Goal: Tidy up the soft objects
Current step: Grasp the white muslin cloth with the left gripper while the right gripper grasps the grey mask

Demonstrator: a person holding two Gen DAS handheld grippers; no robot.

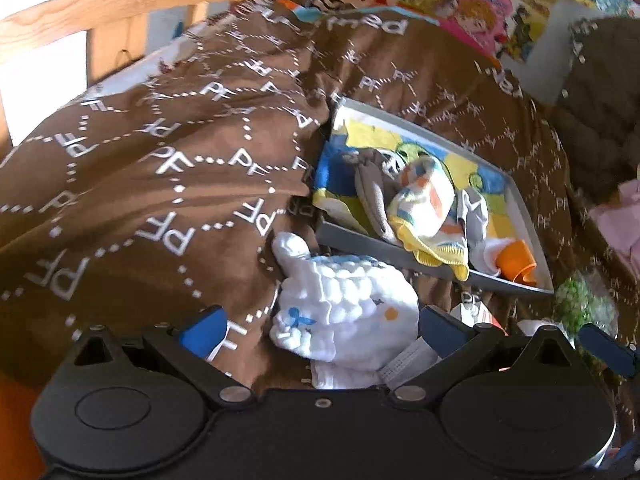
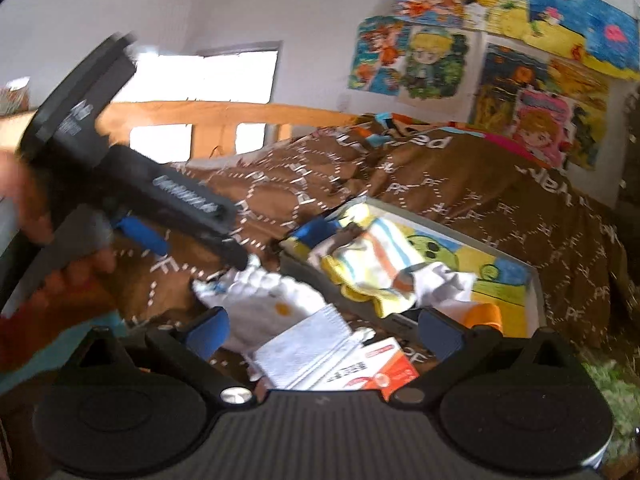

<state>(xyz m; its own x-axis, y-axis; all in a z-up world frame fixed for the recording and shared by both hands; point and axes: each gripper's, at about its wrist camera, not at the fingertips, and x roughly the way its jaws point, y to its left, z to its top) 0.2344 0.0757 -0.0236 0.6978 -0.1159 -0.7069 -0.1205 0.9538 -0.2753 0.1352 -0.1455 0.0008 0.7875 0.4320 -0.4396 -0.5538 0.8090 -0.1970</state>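
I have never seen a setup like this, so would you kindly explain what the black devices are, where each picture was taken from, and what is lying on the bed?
A person holds a hand gripper in each hand; each carries a fisheye camera looking along its two blue-padded fingers.

In the left camera's picture, the left gripper is open around a white knitted cloth lying on the brown blanket, not clamping it.

In the right camera's picture, the right gripper is open and empty above a white face mask and a red-and-white packet. The other gripper appears at the left.

Beyond sits a grey tray holding a striped sock, grey socks and an orange cup.
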